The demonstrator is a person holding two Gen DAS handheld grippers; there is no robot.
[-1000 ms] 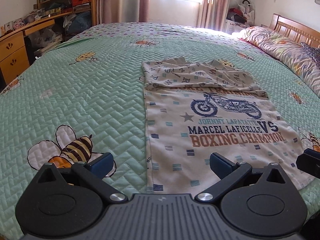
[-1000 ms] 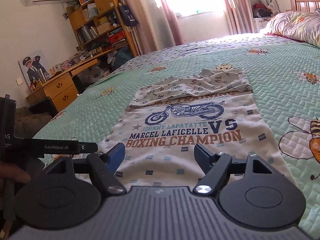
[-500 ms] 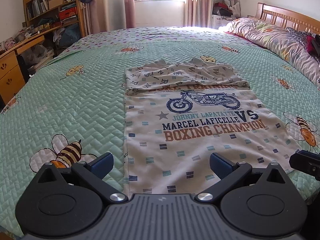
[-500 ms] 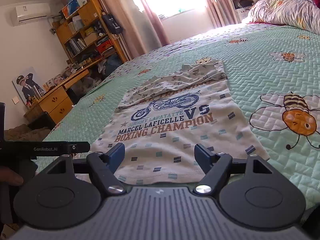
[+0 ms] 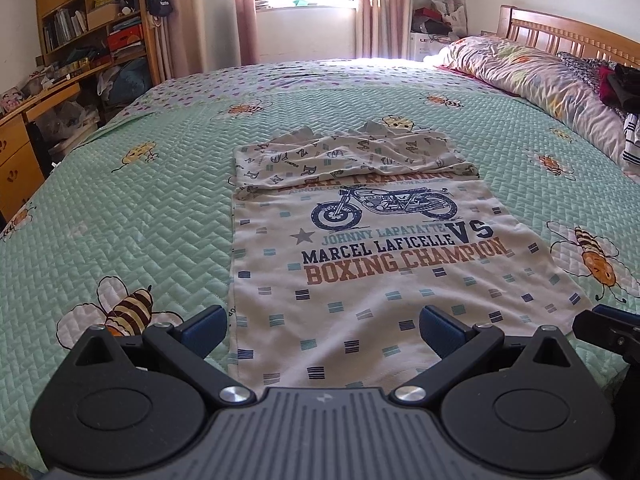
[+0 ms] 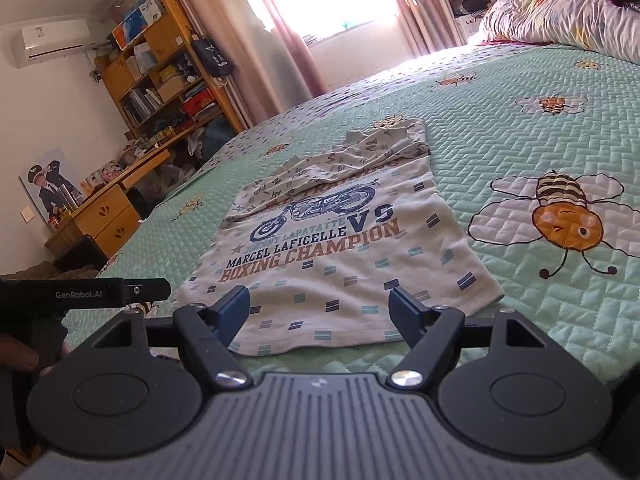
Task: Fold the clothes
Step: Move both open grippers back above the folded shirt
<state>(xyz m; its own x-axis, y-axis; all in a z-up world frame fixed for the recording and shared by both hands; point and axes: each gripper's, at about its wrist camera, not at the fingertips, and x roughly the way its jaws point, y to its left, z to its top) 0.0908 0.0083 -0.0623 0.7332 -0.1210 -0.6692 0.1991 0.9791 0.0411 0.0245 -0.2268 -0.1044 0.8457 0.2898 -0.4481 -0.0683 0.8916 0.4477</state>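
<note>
Nearest the cameras, at the foot edge of the mint-green quilted bedspread with cartoon bees [image 5: 120, 208], both hand-held tools hovered just short of the cloth: the left gripper [image 5: 322, 330] stood with its blue-padded jaws spread wide and nothing between them, and the right gripper [image 6: 319, 308] likewise had its jaws wide apart and empty, neither pad touching fabric. Just beyond them lay the cream cotton T-shirt printed with a blue motorcycle and the words BOXING CHAMPION [image 5: 384, 264], spread flat on the quilt as a long rectangle with its hem at the near edge. Its sides appeared already turned in, and at its far end the letter-patterned sleeve fabric [image 5: 352, 158] lay bunched across the top. By that layout the lengthwise folding looked finished and the crosswise fold not yet begun, so the step in hand seemed to be lining up on the hem. That move would call for each gripper to drop onto one near hem corner, pinch every layer together, then lift and carry the hem toward the collar evenly so the sides stay tucked. Farther off sat a floral-covered pillow [image 5: 532, 76] by the wooden headboard [image 5: 568, 36], and a cluttered wooden bookshelf [image 5: 88, 24] beside the bright window.
</note>
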